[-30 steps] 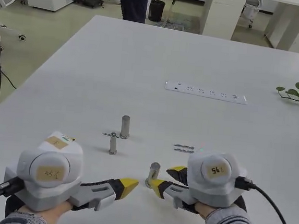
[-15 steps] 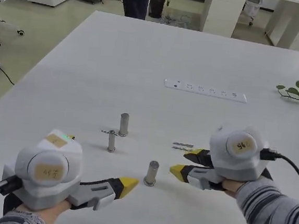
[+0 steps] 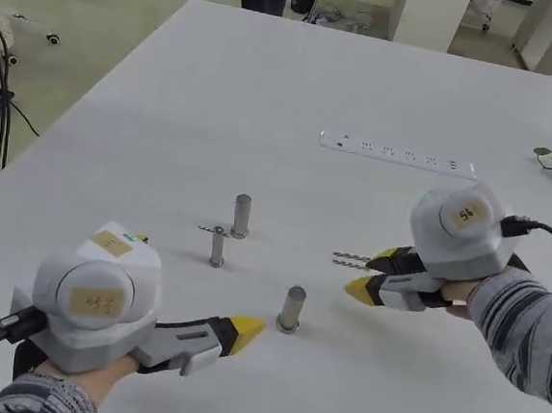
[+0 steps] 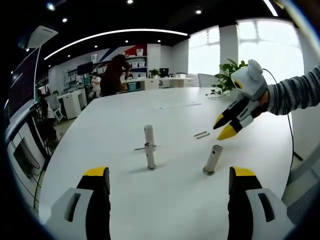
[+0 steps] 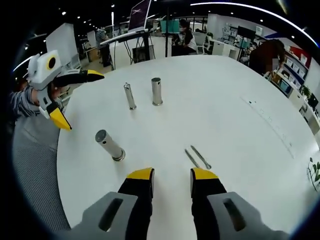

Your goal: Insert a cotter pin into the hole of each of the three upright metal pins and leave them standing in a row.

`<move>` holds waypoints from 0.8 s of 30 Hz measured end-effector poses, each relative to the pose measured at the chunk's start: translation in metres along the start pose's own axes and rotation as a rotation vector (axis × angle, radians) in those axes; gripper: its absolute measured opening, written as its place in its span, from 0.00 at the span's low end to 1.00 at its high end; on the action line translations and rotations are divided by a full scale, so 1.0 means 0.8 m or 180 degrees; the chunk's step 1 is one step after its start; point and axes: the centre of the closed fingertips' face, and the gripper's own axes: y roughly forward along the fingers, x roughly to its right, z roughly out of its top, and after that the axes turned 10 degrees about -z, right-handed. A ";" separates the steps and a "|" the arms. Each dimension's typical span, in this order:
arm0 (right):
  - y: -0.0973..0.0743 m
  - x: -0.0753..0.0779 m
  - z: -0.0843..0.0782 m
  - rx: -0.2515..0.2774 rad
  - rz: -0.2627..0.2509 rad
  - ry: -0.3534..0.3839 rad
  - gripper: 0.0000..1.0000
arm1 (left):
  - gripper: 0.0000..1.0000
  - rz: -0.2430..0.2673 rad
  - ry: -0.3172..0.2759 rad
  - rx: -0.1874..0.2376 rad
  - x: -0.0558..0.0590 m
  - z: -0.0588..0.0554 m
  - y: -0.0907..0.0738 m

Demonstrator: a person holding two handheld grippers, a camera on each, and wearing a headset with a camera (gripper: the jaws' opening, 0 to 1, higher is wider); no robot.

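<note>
My right gripper hovers just beside 2 loose cotter pins, jaws slightly parted, empty; left gripper gapes wide near front metal pin

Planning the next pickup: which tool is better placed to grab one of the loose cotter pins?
The right tool: the two loose cotter pins lie just ahead of its open jaws. The left tool is farther off, with a metal pin standing between it and them.

Tan sticker on right gripper reads roughly "56"; left gripper sticker unreadable
</note>
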 end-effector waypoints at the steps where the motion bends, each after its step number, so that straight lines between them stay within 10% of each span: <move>1: 0.002 0.003 0.000 -0.0008 -0.0013 -0.0002 0.25 | 0.99 0.0001 0.0000 0.0003 0.000 0.000 0.000; 24: 0.037 0.021 -0.024 -0.0409 0.0063 -0.0094 0.13 | 0.95 -0.0128 0.0003 -0.0077 0.011 -0.007 0.006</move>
